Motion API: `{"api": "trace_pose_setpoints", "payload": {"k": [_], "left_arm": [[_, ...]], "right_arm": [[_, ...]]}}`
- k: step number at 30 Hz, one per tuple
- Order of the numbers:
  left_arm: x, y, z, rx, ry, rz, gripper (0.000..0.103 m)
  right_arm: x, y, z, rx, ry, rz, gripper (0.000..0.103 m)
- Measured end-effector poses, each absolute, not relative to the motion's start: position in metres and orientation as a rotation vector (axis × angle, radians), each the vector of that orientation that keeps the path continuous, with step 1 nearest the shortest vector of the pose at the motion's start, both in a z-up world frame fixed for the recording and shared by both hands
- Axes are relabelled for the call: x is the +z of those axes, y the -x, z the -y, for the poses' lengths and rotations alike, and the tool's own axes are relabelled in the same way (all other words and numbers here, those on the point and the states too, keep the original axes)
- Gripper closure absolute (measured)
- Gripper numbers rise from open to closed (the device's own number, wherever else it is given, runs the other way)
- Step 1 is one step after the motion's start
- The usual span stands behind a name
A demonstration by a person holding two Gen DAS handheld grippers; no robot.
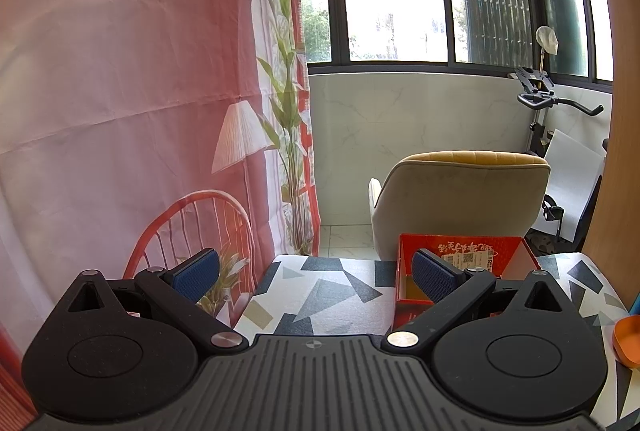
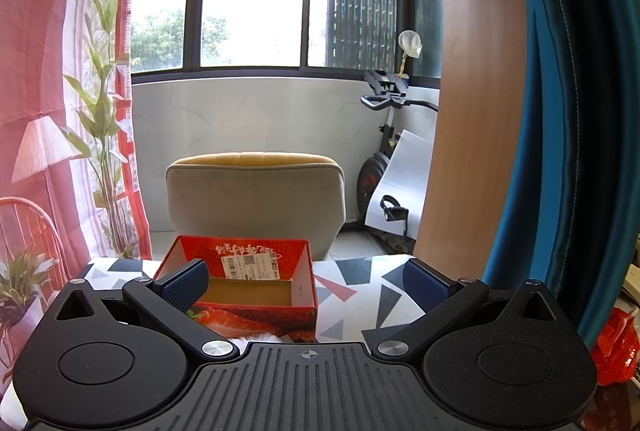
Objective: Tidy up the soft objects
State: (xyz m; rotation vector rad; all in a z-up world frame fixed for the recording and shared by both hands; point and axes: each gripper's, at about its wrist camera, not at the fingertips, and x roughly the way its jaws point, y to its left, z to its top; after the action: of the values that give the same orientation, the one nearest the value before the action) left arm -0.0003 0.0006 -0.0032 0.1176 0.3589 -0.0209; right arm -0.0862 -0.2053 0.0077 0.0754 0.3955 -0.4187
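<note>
A red cardboard box [image 2: 256, 275] with strawberry print stands open on the patterned tablecloth [image 2: 360, 295]; its inside looks bare. It also shows in the left wrist view [image 1: 516, 255] at the right. My left gripper [image 1: 316, 275] is open and empty, with its right finger in front of the box. My right gripper [image 2: 306, 283] is open and empty just before the box. A bit of white fluffy stuff [image 2: 260, 338] peeks out under the right gripper's body; the rest is hidden. No other soft object shows.
A beige and yellow armchair [image 2: 256, 191] stands behind the table. An orange object [image 1: 628, 339] lies at the table's right edge. A printed pink backdrop [image 1: 120, 91] hangs left, a blue curtain [image 2: 560, 111] right. An exercise bike [image 2: 384, 151] stands by the window.
</note>
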Motion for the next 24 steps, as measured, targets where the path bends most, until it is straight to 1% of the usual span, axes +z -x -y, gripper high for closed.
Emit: {"api": "trace_pose_setpoints", "payload": {"k": [19, 24], "left_arm": [[-0.003, 0.000, -0.001, -0.015, -0.117, -0.359, 0.000], [-0.009, 0.000, -0.004, -0.022, -0.091, -0.341, 0.000]], "right_arm": [[0.008, 0.085, 0.205, -0.418, -0.076, -0.396, 0.000], [0.000, 0.088, 0.215, -0.356, -0.133, -0.381, 0.000]]}}
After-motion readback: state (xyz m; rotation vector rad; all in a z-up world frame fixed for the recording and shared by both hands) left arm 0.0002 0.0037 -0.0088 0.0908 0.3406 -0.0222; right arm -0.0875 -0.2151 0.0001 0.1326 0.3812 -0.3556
